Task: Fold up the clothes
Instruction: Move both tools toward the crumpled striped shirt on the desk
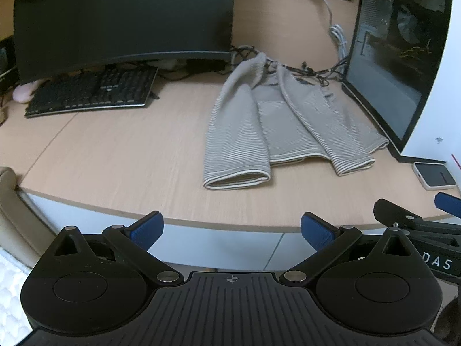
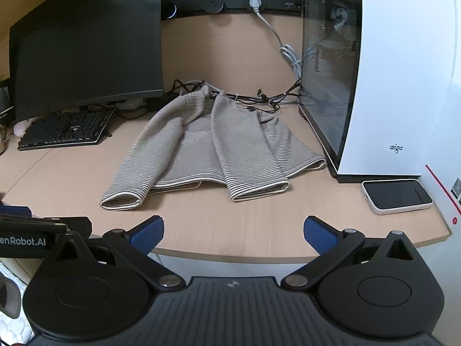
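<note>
Wooden desk with a striped top lying on it and two empty grippers held back at its near edge.

Both the left gripper and the right gripper have their blue-padded fingers spread wide, holding nothing, hanging at the desk's front edge, probably ready to reach in. Beyond them the grey-and-white striped top lies flat, both sleeves folded over its body with cuffs toward the grippers, likely a fold partly done. Around it stand a dark monitor, a keyboard, a white computer case and a phone. No containers are visible.
</note>
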{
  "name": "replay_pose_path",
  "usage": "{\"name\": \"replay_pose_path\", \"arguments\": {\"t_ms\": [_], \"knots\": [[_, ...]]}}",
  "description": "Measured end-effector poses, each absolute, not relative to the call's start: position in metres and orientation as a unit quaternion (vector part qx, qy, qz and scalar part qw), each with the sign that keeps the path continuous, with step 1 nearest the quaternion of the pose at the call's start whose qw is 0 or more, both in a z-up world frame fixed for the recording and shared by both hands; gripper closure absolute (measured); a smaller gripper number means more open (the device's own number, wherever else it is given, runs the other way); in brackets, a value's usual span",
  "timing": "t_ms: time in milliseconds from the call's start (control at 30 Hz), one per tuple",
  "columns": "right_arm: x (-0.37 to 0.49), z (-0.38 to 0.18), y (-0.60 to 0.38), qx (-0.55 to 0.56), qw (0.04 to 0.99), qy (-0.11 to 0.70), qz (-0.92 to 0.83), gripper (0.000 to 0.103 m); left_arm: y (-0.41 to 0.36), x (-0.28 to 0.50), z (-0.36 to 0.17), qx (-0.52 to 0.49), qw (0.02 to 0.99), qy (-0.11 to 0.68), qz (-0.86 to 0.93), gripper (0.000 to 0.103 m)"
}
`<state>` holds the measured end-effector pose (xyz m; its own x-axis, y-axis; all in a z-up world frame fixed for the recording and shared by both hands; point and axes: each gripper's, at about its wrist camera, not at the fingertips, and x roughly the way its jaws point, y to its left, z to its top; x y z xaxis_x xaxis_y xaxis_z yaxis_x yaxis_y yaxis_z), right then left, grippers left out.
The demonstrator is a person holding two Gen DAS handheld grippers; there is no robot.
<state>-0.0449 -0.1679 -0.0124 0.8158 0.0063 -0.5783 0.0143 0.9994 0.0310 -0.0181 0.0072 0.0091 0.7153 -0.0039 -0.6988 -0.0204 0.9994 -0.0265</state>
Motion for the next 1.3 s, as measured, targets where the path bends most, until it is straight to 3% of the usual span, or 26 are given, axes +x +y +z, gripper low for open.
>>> {"name": "replay_pose_path", "arguments": {"t_ms": [1300], "knots": [[-0.027,-0.022,-0.165,0.020,0.945,0.325,0.011,0.000,0.008,-0.006,-0.001,-0.014,0.917,0.397,0.016,0.000]]}}
